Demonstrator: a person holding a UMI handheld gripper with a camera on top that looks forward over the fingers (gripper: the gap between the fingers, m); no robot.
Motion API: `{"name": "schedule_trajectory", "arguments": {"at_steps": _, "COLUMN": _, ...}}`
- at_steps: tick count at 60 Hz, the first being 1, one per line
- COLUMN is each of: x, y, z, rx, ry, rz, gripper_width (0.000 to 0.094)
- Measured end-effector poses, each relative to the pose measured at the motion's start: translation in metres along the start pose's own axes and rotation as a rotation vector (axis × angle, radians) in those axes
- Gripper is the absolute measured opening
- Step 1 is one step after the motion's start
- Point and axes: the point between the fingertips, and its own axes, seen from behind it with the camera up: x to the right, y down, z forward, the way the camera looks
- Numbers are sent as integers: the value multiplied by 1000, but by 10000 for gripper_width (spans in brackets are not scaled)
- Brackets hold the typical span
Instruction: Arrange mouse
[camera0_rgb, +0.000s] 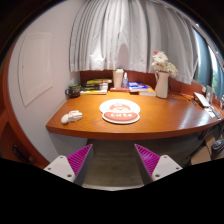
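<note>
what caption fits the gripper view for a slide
Open hand-held gripper short of a wooden table, white mouse beside a round mouse pad, flower vase behind.

Home nook, curtains (125, 35), wooden desk (150, 118), flowers (162, 68)

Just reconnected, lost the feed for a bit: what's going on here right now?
A handheld gripper hangs in front of a wooden table, fingers open and holding nothing. The mouse lies untouched near the table's left end, beside a round mat. Both are well beyond the fingers. A vase of flowers stands farther back.
</note>
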Motion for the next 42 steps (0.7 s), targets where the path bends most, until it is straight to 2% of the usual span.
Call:
{"name": "schedule_trajectory", "arguments": {"at_steps": 5, "x": -86, "y": 12, "z": 51, "rx": -10, "ry": -43, "rz": -8, "gripper_width": 831}}
{"name": "schedule_trajectory", "arguments": {"at_steps": 17, "x": -179, "y": -3, "z": 114, "rx": -46, "ry": -110, "rz": -5, "gripper_width": 829}}
{"name": "schedule_trajectory", "arguments": {"at_steps": 42, "x": -262, "y": -44, "z": 238, "rx": -66, "ry": -120, "rz": 28, "gripper_width": 836}}
